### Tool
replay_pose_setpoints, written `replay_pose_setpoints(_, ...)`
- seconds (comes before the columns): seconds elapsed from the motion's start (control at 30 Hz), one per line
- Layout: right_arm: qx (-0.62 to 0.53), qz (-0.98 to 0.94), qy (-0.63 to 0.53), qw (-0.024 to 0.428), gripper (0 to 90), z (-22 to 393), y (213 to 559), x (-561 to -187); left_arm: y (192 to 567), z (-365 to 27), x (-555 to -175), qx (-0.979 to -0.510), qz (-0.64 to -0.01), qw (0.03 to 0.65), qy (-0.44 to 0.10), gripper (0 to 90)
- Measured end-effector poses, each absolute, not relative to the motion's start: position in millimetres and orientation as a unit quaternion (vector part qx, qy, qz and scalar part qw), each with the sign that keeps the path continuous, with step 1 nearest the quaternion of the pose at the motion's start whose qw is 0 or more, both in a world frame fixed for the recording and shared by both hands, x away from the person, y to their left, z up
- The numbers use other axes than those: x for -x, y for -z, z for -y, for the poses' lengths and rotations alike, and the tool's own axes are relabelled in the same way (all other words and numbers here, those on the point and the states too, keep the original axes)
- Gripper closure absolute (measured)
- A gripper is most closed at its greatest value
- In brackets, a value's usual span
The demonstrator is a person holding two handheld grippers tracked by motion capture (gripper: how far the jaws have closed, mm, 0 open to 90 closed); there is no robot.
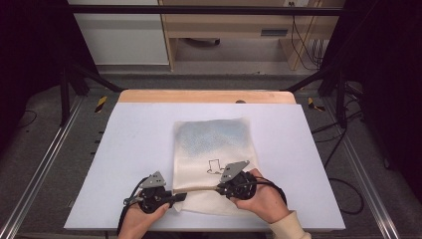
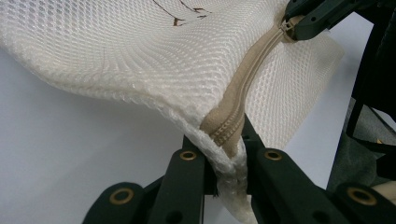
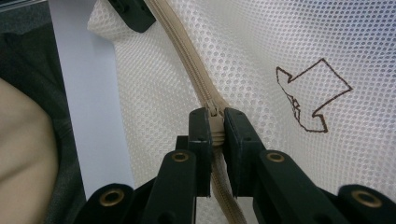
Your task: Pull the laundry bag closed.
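Note:
A white mesh bag point(image 1: 214, 142) lies on the white table point(image 1: 134, 149), with a beige zip point(image 1: 199, 189) along its near edge. My left gripper point(image 1: 178, 197) is shut on the bag's near left corner, at the zip's end point(image 2: 227, 140). The mesh point(image 2: 140, 56) is lifted and pulled taut there. My right gripper point(image 1: 219, 189) is shut on the zip's slider point(image 3: 215, 122), part-way along the zip point(image 3: 187, 60). A brown arrow drawing point(image 3: 310, 95) marks the mesh point(image 3: 261, 37) beside it. The right gripper point(image 2: 301, 23) appears far off in the left gripper view, and the left gripper point(image 3: 133, 14) in the right gripper view.
A wooden strip point(image 1: 204, 96) runs along the table's far edge. Black frame posts point(image 1: 67, 84) and metal rails point(image 1: 35, 174) flank the table. Cables point(image 1: 343, 149) trail on the floor at the right. A cream sleeve point(image 1: 288, 226) comes in at the bottom.

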State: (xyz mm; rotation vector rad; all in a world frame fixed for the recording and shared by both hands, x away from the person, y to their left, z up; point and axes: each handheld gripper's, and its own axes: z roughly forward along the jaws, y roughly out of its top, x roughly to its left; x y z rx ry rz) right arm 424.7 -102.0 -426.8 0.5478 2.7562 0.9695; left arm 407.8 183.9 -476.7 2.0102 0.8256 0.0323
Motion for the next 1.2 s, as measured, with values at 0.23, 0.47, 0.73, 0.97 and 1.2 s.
replay_pose_setpoints(0.23, -0.187, -0.924, -0.324, 0.085, 82.1, 106.0, 428.3, -424.9, 477.6, -184.2, -408.3, -0.819, -0.337, 0.464, -0.014, 84.2)
replay_pose_setpoints(0.47, -0.193, -0.924, -0.319, 0.086, 82.1, 110.3, 429.6, -424.7, 477.2, -184.9, -408.3, -0.819, -0.339, 0.464, -0.014, 84.1)
replay_pose_setpoints(0.73, -0.196, -0.923, -0.321, 0.085, 82.1, 114.3, 430.2, -423.8, 476.7, -185.0, -408.1, -0.819, -0.338, 0.463, -0.016, 84.1)
replay_pose_setpoints(0.97, -0.202, -0.92, -0.324, 0.087, 82.1, 121.6, 430.3, -423.8, 476.7, -185.4, -408.3, -0.819, -0.338, 0.463, -0.015, 84.1)
replay_pose_setpoints(1.2, -0.208, -0.918, -0.327, 0.087, 82.1, 126.6, 430.6, -422.7, 476.6, -185.2, -408.1, -0.819, -0.339, 0.463, -0.016, 84.1)
